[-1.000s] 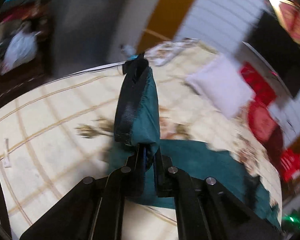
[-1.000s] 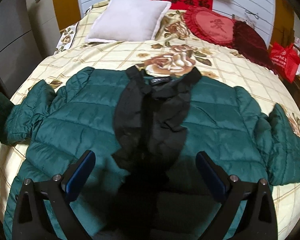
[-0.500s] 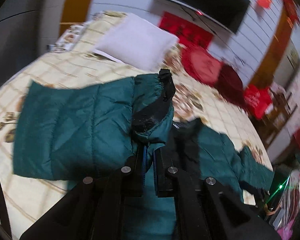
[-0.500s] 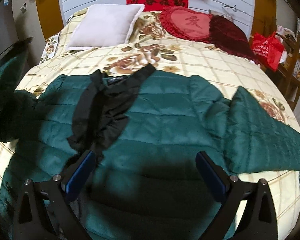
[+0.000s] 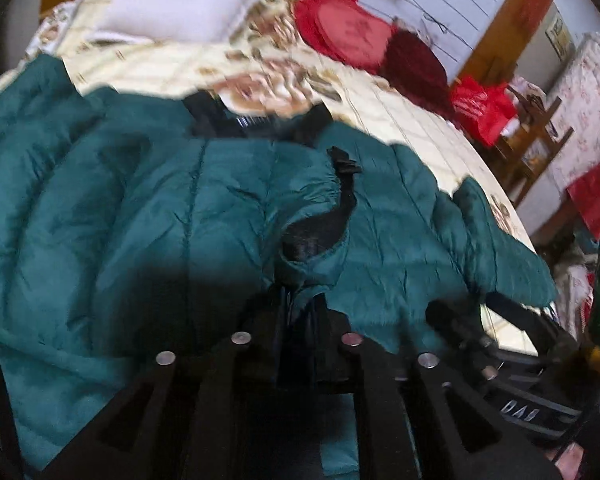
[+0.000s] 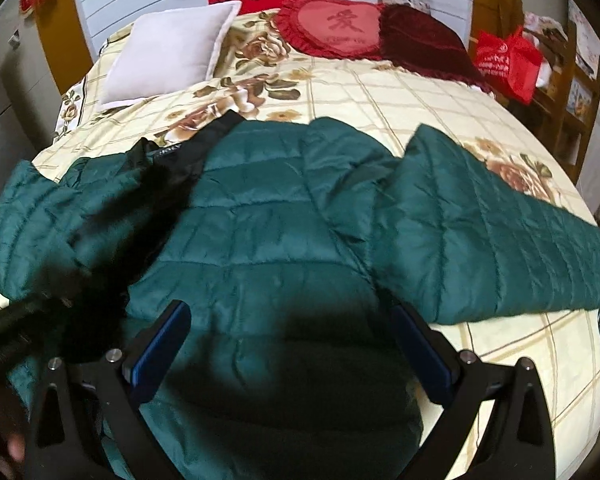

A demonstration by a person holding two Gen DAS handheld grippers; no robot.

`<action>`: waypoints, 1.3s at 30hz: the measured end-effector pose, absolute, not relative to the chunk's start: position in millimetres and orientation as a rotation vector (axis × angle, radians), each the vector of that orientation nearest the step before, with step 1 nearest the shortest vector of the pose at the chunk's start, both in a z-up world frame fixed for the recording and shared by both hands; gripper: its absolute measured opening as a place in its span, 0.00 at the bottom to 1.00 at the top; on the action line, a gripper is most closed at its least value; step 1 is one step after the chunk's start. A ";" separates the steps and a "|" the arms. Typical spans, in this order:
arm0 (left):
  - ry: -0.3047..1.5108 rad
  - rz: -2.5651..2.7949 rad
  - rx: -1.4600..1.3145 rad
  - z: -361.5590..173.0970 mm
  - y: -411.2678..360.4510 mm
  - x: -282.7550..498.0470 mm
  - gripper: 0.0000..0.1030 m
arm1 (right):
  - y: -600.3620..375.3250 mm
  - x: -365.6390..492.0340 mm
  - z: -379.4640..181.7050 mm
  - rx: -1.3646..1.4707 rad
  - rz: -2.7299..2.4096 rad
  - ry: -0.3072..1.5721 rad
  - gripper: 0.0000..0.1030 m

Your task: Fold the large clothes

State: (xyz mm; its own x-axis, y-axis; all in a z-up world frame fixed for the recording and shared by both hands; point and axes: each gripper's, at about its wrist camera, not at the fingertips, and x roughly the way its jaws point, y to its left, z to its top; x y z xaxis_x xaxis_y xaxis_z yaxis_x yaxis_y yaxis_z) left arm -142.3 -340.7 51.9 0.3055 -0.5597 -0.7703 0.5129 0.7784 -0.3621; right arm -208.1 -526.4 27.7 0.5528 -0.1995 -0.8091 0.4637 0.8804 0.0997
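Across the floral bedspread lies a green puffer jacket; left gripper is clamped on its sleeve cuff (black-lined), right gripper hangs spread apart, empty.

Quilted green jacket of faintly shiny, smooth synthetic cloth, stitched in puffy channels; matt black lining at the collar, black elastic-looking cuff. Cotton-like matt bedspread printed with flowers. Soft pale pillow at 11 o'clock, plush red cushion at 12. Matt black plastic grippers with bright metal screws; blue rubbery pads on the right gripper.
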 end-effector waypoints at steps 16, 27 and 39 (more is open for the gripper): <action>0.859 -0.542 0.032 115.7 -222.8 -142.4 0.30 | -485.9 -138.4 26.4 0.477 -0.179 0.909 0.97; 0.872 -0.421 0.008 103.1 -177.7 -117.1 0.30 | -473.2 -131.8 43.3 0.379 -0.142 0.824 0.17; 0.919 -0.383 0.008 76.4 -188.2 -96.3 0.30 | -560.2 -161.5 47.0 0.280 -0.450 0.792 0.16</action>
